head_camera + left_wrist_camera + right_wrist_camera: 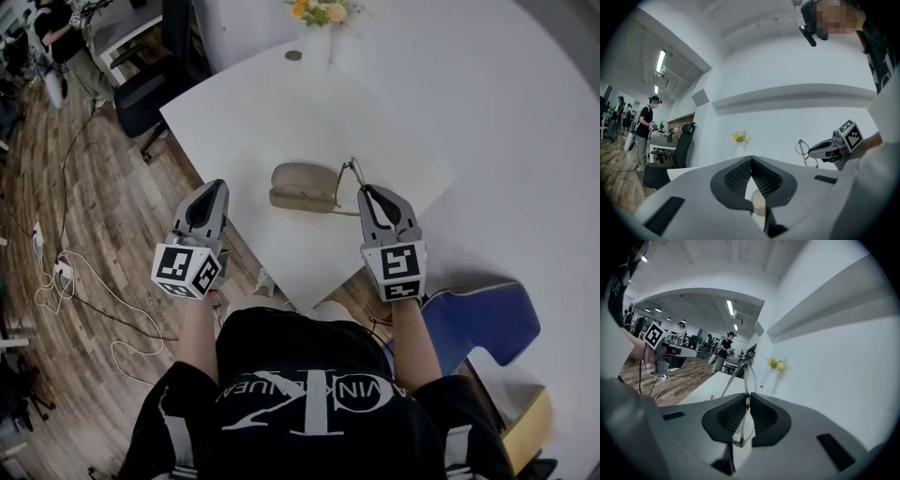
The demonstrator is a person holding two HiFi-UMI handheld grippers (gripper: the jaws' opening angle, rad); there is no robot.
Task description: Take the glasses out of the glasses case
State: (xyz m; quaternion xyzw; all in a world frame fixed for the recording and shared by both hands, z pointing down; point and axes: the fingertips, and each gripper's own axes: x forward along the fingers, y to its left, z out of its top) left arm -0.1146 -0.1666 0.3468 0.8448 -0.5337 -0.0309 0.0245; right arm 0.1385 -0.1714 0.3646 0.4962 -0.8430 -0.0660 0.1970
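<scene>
The glasses point(352, 172) are out of the case point(304, 187), pinched by the frame in the closed jaws of the right gripper point(367, 194) and held just right of the case. The case lies open-side up near the table's point(253, 103) near edge, with bare tabletop beyond it up to a vase point(319, 37). The left gripper point(217, 187) hovers at the table's left edge, its jaws together on nothing.
</scene>
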